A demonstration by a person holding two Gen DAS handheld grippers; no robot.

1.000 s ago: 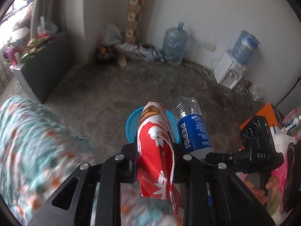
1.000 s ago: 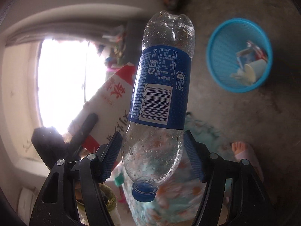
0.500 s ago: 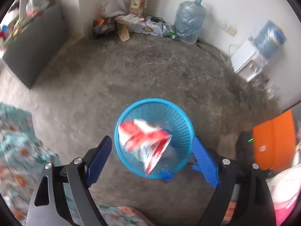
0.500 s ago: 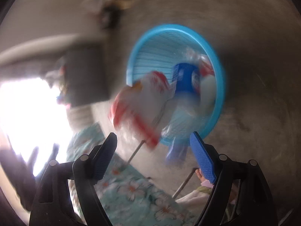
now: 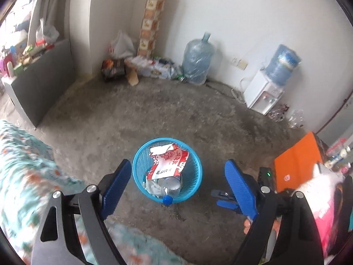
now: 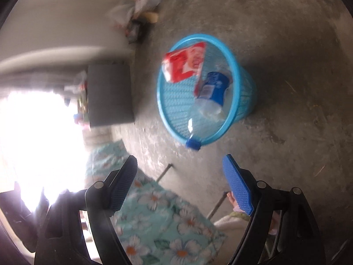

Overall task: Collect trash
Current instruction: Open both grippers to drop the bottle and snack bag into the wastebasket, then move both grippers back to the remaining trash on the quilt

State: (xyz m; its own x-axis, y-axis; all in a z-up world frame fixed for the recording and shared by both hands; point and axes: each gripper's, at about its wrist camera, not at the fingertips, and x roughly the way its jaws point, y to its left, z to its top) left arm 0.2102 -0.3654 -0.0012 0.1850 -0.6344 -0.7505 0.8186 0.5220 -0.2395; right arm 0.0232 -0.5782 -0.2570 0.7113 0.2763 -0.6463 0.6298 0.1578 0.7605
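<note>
A blue mesh basket (image 5: pixel 195 182) stands on the concrete floor. Inside it lies a red and white snack wrapper (image 5: pixel 171 162) on top of a clear Pepsi bottle (image 5: pixel 171 184), whose blue cap (image 5: pixel 167 199) pokes over the near rim. My left gripper (image 5: pixel 177 186) hangs open above the basket, nothing between its blue pads. In the right wrist view the basket (image 6: pixel 245 92) appears tilted, with the wrapper (image 6: pixel 185 63), the bottle (image 6: pixel 213 88) and its cap (image 6: pixel 193 144) in it. My right gripper (image 6: pixel 179 184) is open and empty, short of the basket.
A grey cabinet (image 5: pixel 37 84) stands at the left. Along the far wall are stacked cartons (image 5: pixel 152 22), bags, a water jug (image 5: pixel 197 61) and a white water dispenser (image 5: pixel 263 95). An orange box (image 5: pixel 295 165) sits at the right. Floral bedding (image 5: pixel 24 165) lies near me.
Both grippers opened and let go. The wrapper and the bottle fell from the jaws into the blue basket and now lie there. The right gripper dropped lower.
</note>
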